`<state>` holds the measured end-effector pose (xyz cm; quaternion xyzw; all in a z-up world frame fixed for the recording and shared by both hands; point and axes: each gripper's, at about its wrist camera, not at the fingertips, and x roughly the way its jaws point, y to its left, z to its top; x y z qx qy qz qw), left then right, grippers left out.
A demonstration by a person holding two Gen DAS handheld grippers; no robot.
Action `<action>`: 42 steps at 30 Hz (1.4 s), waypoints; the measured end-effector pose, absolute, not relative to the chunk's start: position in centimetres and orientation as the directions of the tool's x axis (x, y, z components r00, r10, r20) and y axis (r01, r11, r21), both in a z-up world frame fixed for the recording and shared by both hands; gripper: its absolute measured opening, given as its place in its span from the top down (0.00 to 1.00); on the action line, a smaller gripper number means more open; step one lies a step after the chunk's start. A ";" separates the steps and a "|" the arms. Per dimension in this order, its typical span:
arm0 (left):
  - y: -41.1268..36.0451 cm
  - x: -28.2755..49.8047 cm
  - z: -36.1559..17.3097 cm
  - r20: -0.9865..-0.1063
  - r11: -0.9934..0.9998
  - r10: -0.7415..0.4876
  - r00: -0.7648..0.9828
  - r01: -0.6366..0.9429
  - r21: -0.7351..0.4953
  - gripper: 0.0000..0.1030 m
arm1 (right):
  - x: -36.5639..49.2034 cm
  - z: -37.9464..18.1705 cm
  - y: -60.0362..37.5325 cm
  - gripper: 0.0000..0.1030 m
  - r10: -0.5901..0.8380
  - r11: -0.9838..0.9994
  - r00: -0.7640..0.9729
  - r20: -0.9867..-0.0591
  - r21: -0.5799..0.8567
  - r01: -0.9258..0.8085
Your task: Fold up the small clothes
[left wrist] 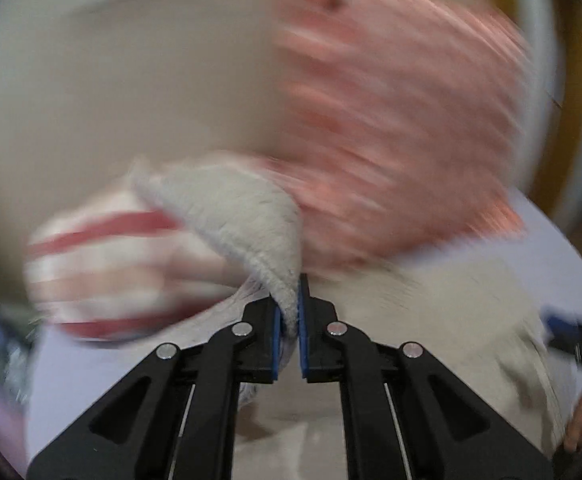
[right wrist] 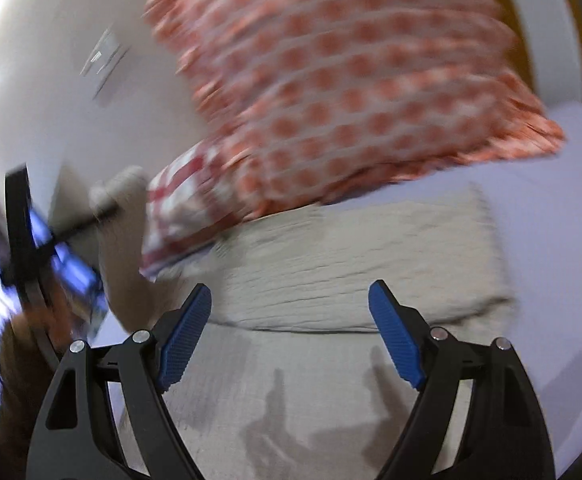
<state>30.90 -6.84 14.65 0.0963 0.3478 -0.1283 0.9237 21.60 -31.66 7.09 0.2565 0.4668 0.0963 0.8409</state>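
Note:
A beige knitted garment (right wrist: 355,264) lies spread on the lavender bed sheet (right wrist: 551,216). My left gripper (left wrist: 291,320) is shut on a corner of this beige garment (left wrist: 247,216) and holds it lifted above the bed. It shows blurred at the left of the right wrist view (right wrist: 107,210), with the lifted cloth hanging from it. My right gripper (right wrist: 291,336) is open and empty, just above the near part of the garment, with its blue pads (right wrist: 395,336) wide apart.
A large red-and-white patterned pillow (right wrist: 351,80) leans against the white wall (right wrist: 51,60) behind the garment. A red-and-white checked cloth (right wrist: 175,208) lies at its left foot, and shows striped in the left wrist view (left wrist: 103,264). Both views are motion-blurred.

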 end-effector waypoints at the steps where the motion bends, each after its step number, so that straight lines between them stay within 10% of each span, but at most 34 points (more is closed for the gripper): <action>1: -9.7 30.6 12.8 -0.700 0.928 -0.196 0.687 0.361 0.095 0.94 | 21.3 6.9 -32.5 0.20 0.390 0.851 0.547 -0.741 0.517 0.095; 10: -17.0 27.4 4.6 -0.790 0.837 -0.251 0.559 0.536 0.113 0.88 | 21.7 5.8 -34.6 0.20 0.423 0.827 0.505 -0.752 0.548 0.123; 17: -11.9 24.2 9.0 -0.703 0.861 -0.280 0.653 0.495 0.117 0.54 | 24.2 2.4 -32.7 0.28 0.480 0.806 0.389 -0.786 0.570 0.159; 28: -2.7 24.3 8.8 -0.763 0.937 -0.197 0.616 0.348 0.038 0.53 | 27.2 -0.1 -30.7 0.40 0.201 0.958 0.314 -0.928 0.253 0.133; 32: -0.3 24.7 8.3 -0.776 0.953 -0.208 0.595 0.302 -0.024 0.53 | 25.9 -1.6 -30.0 0.55 0.150 0.978 0.268 -0.952 0.181 0.099; 35: 0.4 24.8 8.0 -0.779 0.957 -0.204 0.593 0.289 -0.030 0.51 | 25.2 -1.2 -29.6 0.88 0.176 0.978 0.281 -0.943 0.199 0.056; 42: 0.3 25.2 7.8 -0.779 0.958 -0.210 0.591 0.284 -0.043 0.50 | 27.9 2.5 -28.7 0.90 0.138 0.989 0.425 -0.894 0.149 -0.007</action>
